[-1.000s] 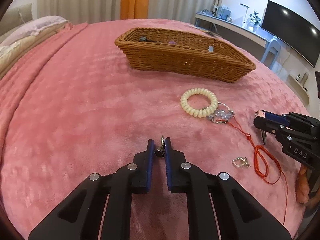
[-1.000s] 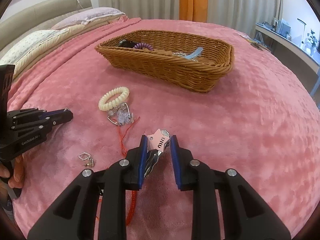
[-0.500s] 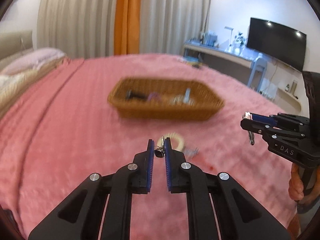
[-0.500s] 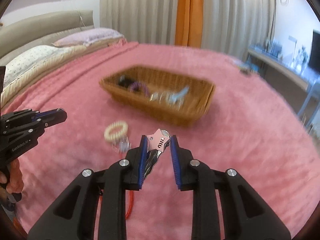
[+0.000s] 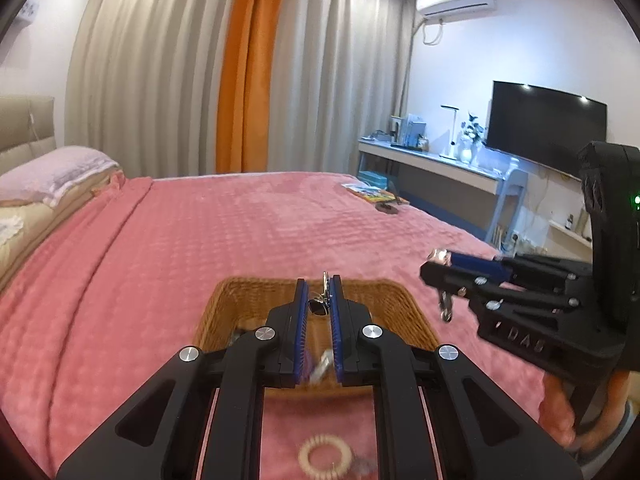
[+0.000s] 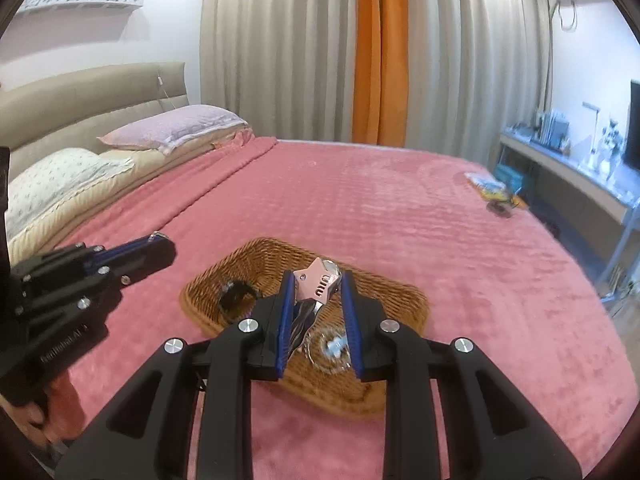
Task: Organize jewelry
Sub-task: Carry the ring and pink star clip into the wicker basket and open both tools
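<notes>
My left gripper [image 5: 319,292] is shut on a small silver earring with a dark stone [image 5: 318,306] and holds it above the wicker basket [image 5: 228,312]. My right gripper [image 6: 316,280] is shut on a pink star hair clip [image 6: 318,284] with a dark metal clasp, also above the basket [image 6: 400,292]. The right gripper shows in the left wrist view [image 5: 440,260]; the left gripper shows in the right wrist view [image 6: 160,242]. The basket holds a black item [image 6: 236,296] and a clear piece [image 6: 334,346]. A cream coil bracelet [image 5: 325,454] lies on the pink blanket before the basket.
The pink blanket [image 6: 400,200] covers the bed. Pillows [image 6: 176,128] and a headboard lie at the left. A desk [image 5: 432,164] and a TV [image 5: 548,124] stand at the right. A book and a small dark object [image 5: 376,196] lie near the bed's far right edge.
Both grippers rose and moved forward from the blanket to above the basket, each still holding its item. The views tilted up to show the room.
</notes>
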`<state>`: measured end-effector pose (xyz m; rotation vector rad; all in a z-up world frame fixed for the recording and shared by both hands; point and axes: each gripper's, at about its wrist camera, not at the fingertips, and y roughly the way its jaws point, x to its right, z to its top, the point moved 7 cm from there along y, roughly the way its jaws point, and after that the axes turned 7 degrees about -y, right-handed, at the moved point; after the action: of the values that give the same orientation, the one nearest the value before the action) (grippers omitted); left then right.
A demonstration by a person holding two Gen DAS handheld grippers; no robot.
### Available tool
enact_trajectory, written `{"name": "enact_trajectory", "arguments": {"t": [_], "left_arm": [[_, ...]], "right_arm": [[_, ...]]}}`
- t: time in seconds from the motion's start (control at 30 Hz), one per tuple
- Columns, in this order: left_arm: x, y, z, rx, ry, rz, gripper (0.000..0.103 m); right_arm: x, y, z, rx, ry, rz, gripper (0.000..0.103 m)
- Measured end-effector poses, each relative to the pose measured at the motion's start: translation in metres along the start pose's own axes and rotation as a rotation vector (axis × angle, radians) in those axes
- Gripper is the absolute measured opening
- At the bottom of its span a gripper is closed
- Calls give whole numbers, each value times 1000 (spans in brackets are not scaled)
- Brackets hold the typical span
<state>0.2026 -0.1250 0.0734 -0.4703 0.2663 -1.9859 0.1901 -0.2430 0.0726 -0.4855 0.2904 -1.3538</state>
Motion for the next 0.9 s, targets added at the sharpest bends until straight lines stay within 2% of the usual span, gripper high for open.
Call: {"name": "enact_trajectory", "arguments": {"t": [0.17, 0.4, 0.6, 0.77, 0.87, 0.9], "left_arm": [[-13, 41, -6, -31, -21, 32, 9], [-29, 93, -43, -124, -32, 40, 9], [-40, 112, -60, -181, -54, 39, 10], [-40, 113, -63, -192, -60, 37, 12], [-41, 112, -62, -195, -74, 25, 24], [-42, 111, -61, -192, -77, 24, 29]], "right_arm": [[10, 53, -5, -66, 59, 22, 21], [23, 115, -43, -176, 170, 56, 21], [31, 135, -61, -235, 189, 54, 21], [31, 143, -68, -269, 182, 56, 21], [31, 145, -73, -282, 187, 63, 25], [32, 145, -74, -282, 195, 69, 34]]}}
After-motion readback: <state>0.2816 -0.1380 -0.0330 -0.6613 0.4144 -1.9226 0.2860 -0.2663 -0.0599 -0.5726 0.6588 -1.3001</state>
